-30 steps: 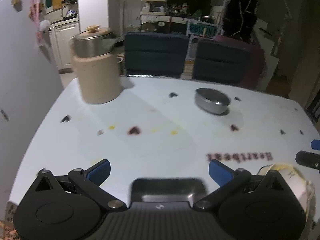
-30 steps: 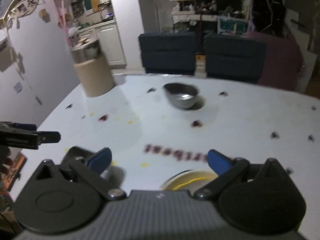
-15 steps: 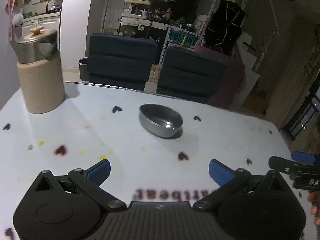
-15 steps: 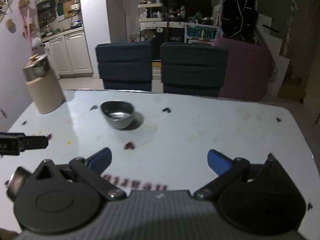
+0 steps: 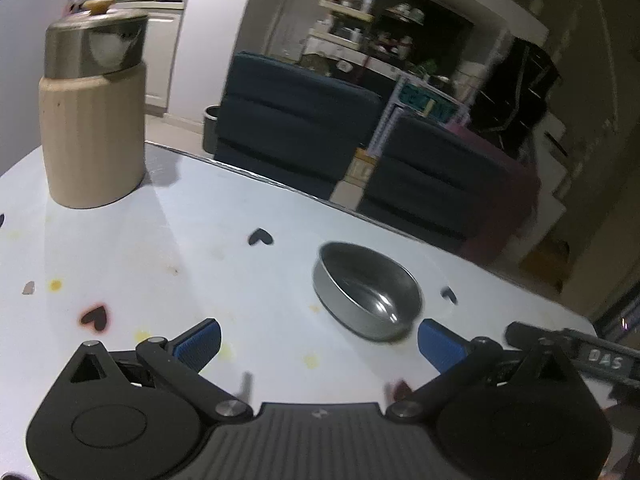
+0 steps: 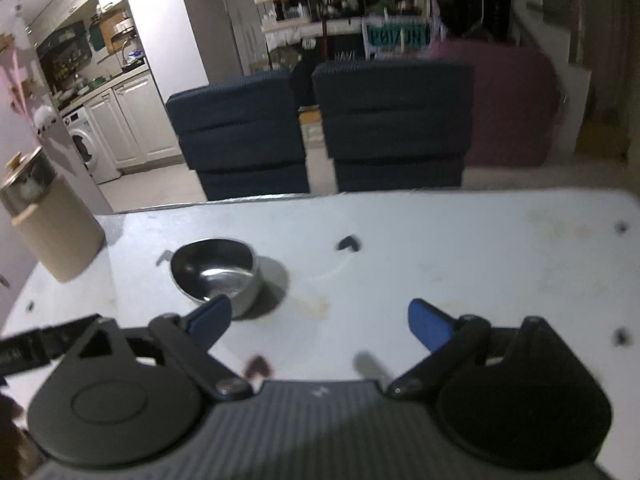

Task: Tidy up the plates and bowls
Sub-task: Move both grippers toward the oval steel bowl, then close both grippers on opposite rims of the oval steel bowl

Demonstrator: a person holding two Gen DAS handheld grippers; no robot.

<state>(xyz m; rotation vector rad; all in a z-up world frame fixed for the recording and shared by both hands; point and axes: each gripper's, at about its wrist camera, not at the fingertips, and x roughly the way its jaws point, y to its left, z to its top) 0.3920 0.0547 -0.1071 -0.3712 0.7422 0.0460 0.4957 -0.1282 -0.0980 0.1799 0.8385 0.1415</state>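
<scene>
On the heart-dotted table [image 6: 440, 240] (dim kitchen behind), both claws gape empty.

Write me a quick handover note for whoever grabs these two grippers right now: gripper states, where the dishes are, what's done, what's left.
Left gripper: open, nothing between its fingers, hovering just short of the steel bowl.
Right gripper: open and empty, jaws just closing a little; the bowl sits ahead and left of it, by its left finger.
The bowl stands upright and empty on the white table, apart from the beige canister at the far left corner.
Done: nothing visibly stacked in these views.
Left: grasp the bowl and put it where it belongs; no plates are in view now.
</scene>
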